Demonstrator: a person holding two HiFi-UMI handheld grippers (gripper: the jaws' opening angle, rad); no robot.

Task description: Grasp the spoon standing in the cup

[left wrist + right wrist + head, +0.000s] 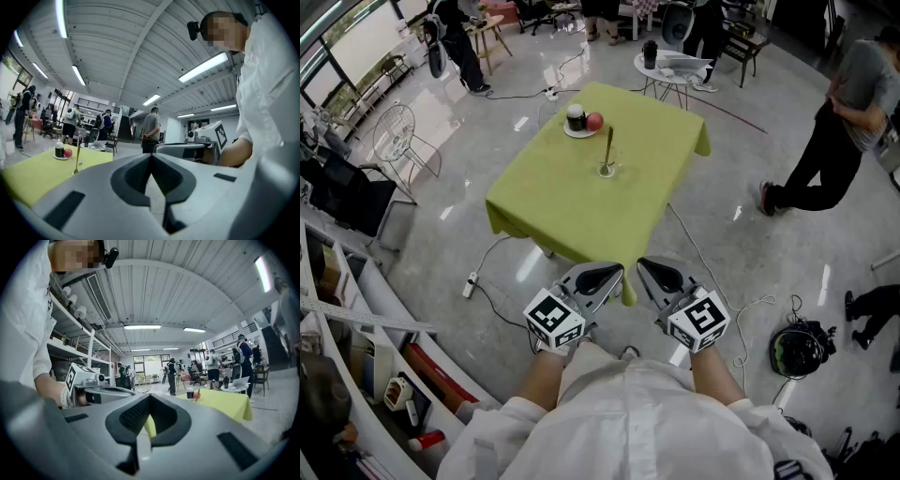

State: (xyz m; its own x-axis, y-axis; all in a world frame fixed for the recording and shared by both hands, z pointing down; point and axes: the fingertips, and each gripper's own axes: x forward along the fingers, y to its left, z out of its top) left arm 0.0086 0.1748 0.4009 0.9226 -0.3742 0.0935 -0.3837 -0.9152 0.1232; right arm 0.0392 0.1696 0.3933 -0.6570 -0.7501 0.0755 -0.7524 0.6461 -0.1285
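A gold spoon [608, 145] stands upright in a small clear cup [607, 170] near the middle of the green-clothed table [553, 206]. The spoon [77, 158] shows far off at the left of the left gripper view, and the spoon [198, 395] is tiny in the right gripper view. My left gripper [609, 274] and right gripper [649, 270] hang side by side before the table's near edge, well short of the cup. Both are shut with nothing between the jaws. In their own views the left gripper [151, 155] and right gripper [150, 397] point toward the table.
A white plate [578, 133] with a black jar [575, 116] and a red ball [594, 121] sits behind the cup. A person [844, 112] walks at the right. A round white table [667, 67], a wire chair [397, 133], floor cables [712, 281] and shelving [356, 309] surround the table.
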